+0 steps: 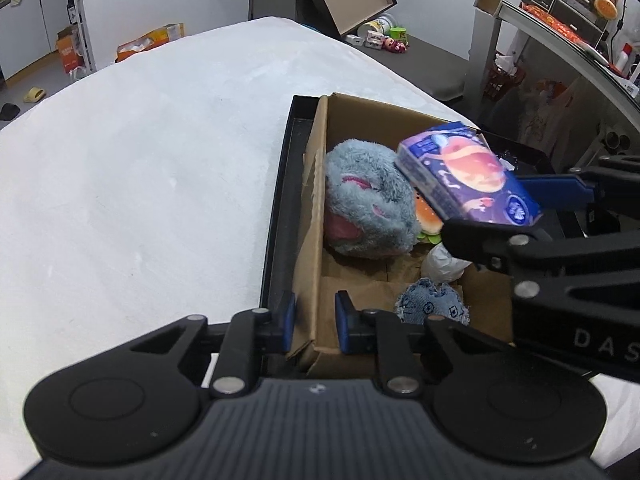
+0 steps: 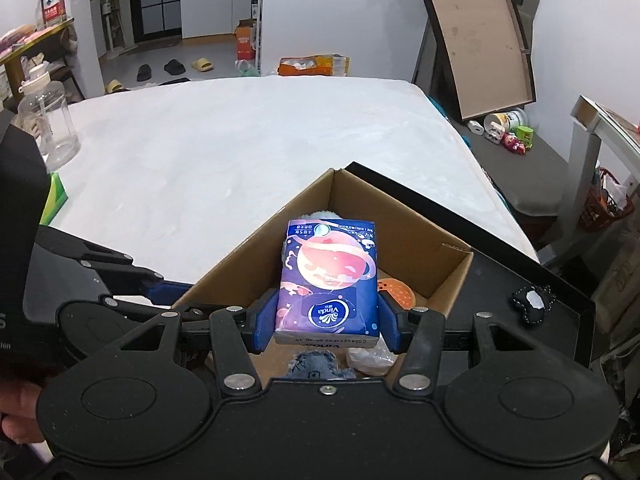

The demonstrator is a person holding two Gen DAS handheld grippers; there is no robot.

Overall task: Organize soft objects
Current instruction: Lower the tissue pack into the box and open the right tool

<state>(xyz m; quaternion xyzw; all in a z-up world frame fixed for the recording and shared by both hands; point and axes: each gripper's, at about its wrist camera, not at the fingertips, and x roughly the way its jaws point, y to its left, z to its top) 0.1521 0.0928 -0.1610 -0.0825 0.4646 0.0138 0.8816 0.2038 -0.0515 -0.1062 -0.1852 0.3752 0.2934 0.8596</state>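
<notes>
— White and wide, the table [image 2: 248, 136] is carrying one black tray [image 1: 280, 200], and one cardboard box [image 1: 316, 208] is sitting in that tray.

— What is the right gripper [image 2: 326, 320] doing?

— It is clamping one purple tissue pack [image 2: 330, 280] between its blue pads and holding it in the air over the open box.

— And the left gripper [image 1: 316, 320]?

— Its two blue pads are straddling the near wall of the box, one outside and one inside. Whether they are actually pinching the cardboard, I cannot tell.

— How many things are lying in the box?

— Four that I can count: one gray plush toy [image 1: 368, 200], one small burger toy [image 1: 430, 220] beside it, one white crumpled bag [image 1: 442, 266] and one denim patch toy [image 1: 432, 306] nearest the left gripper. One small black-and-white plush [image 2: 530, 304] is lying on the tray outside the box.
</notes>
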